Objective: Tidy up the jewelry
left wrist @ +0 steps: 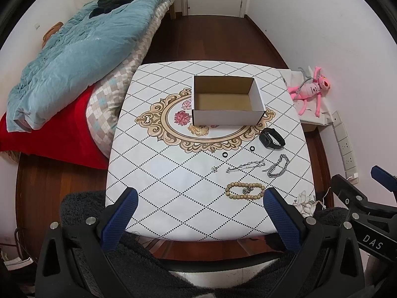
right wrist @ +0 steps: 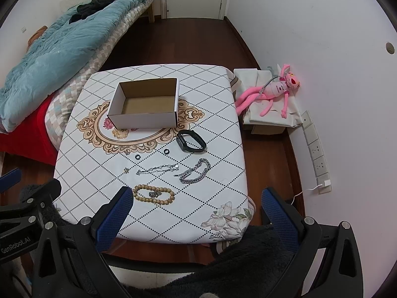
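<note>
An empty open cardboard box (left wrist: 227, 100) (right wrist: 146, 106) stands on the patterned table (left wrist: 173, 186) (right wrist: 99, 173). In front of it lie a black smart band (left wrist: 271, 137) (right wrist: 191, 141), two small black rings (left wrist: 225, 154) (left wrist: 252, 148) (right wrist: 137, 157) (right wrist: 166, 151), a thin silver bracelet (left wrist: 245, 166) (right wrist: 157, 168), a thick silver chain (left wrist: 276, 166) (right wrist: 196, 171), a small earring (left wrist: 214, 168) (right wrist: 126, 170) and a wooden bead bracelet (left wrist: 244, 191) (right wrist: 153, 194). My left gripper (left wrist: 201, 206) is open and empty above the near table edge. My right gripper (right wrist: 196, 206) is open and empty, the beads by its left finger.
A bed with a blue quilt (left wrist: 74, 49) (right wrist: 49, 49) and red sheet lies left of the table. A pink plush toy (left wrist: 310, 89) (right wrist: 270, 92) lies on a white box at the right, by the wall with a power strip (right wrist: 317, 154). Dark wooden floor surrounds the table.
</note>
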{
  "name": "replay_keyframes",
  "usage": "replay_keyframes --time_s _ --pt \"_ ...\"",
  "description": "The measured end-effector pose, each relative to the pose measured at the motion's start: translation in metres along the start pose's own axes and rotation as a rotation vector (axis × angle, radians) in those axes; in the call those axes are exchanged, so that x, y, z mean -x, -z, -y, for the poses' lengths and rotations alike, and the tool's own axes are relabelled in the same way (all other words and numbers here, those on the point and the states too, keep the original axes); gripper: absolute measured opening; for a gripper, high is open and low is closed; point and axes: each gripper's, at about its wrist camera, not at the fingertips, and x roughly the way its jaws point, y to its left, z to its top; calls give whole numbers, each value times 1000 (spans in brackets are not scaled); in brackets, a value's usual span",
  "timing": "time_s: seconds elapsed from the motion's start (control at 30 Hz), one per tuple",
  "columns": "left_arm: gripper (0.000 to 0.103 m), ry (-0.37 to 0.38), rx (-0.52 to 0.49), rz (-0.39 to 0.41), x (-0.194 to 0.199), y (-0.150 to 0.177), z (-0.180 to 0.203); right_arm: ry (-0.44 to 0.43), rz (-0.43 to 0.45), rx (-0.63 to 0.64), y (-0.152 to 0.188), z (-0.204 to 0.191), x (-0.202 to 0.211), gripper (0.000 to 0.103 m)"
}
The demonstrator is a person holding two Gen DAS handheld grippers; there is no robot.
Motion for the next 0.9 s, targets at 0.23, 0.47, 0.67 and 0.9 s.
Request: replay_keyframes --time_s 0.23,0.47,0.67,0.9 --pt "103 2 0 5 1 0 -2 4 4 -1 0 0 0 103" --pt "103 2 -2 6 1 1 -2 2 5 -3 -1 0 1 103" --pt "103 2 0 5 1 0 -2 1 8 -3 -1 3 3 103" --pt "103 2 -1 9 3 -2 -1 2 9 -5 -2 3 4 103"
